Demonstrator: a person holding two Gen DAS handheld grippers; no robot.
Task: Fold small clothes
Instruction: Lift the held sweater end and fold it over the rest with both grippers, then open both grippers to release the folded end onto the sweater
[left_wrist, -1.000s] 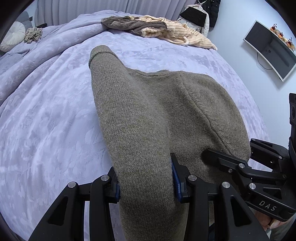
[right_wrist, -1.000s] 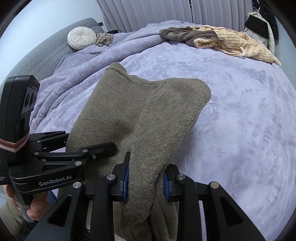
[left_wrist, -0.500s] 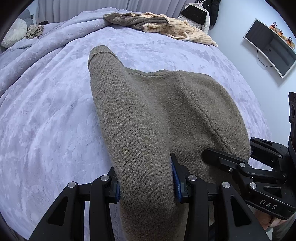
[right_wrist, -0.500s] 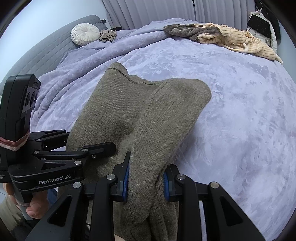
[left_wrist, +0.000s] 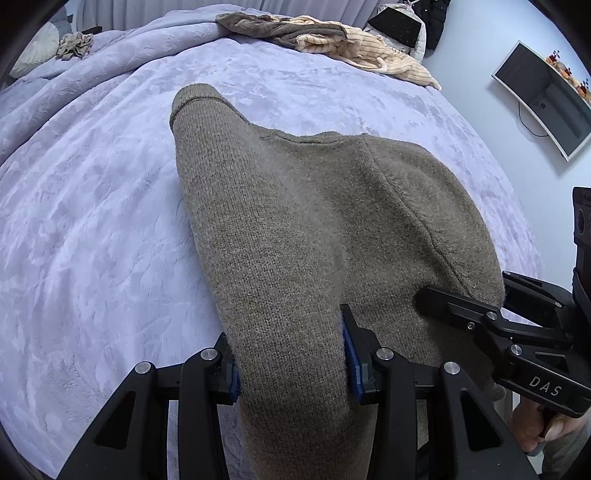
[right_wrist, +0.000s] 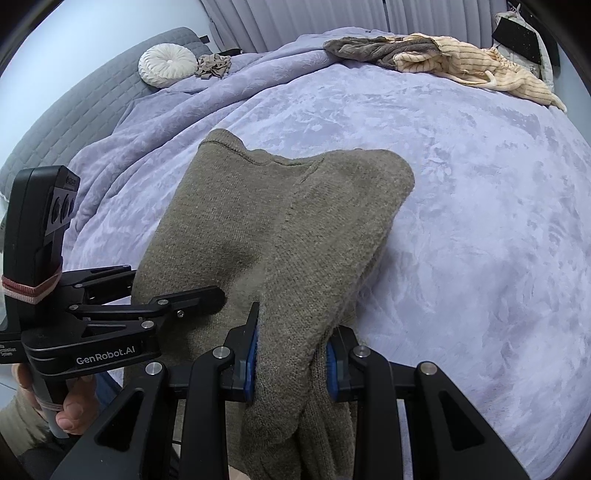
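Observation:
An olive-brown knit sweater (left_wrist: 314, 221) lies draped over the near part of a lilac bed cover (left_wrist: 92, 221); its far edge rests on the bed. My left gripper (left_wrist: 291, 358) is shut on the sweater's near left edge. My right gripper (right_wrist: 291, 360) is shut on the sweater's near right edge (right_wrist: 295, 258). The two grippers sit side by side: the right one shows in the left wrist view (left_wrist: 491, 325), the left one in the right wrist view (right_wrist: 122, 314). The cloth hides the fingertips.
A pile of brown and cream striped clothes (left_wrist: 332, 40) lies at the bed's far side. A round white cushion (right_wrist: 168, 66) and a small beige garment (right_wrist: 214, 64) lie by the grey headboard (right_wrist: 74, 122). A wall screen (left_wrist: 543, 96) hangs to the right.
Both grippers, still holding the sweater, have risen and tilted down a little; the far pile and headboard sit higher in view. The grip on the sweater is unchanged.

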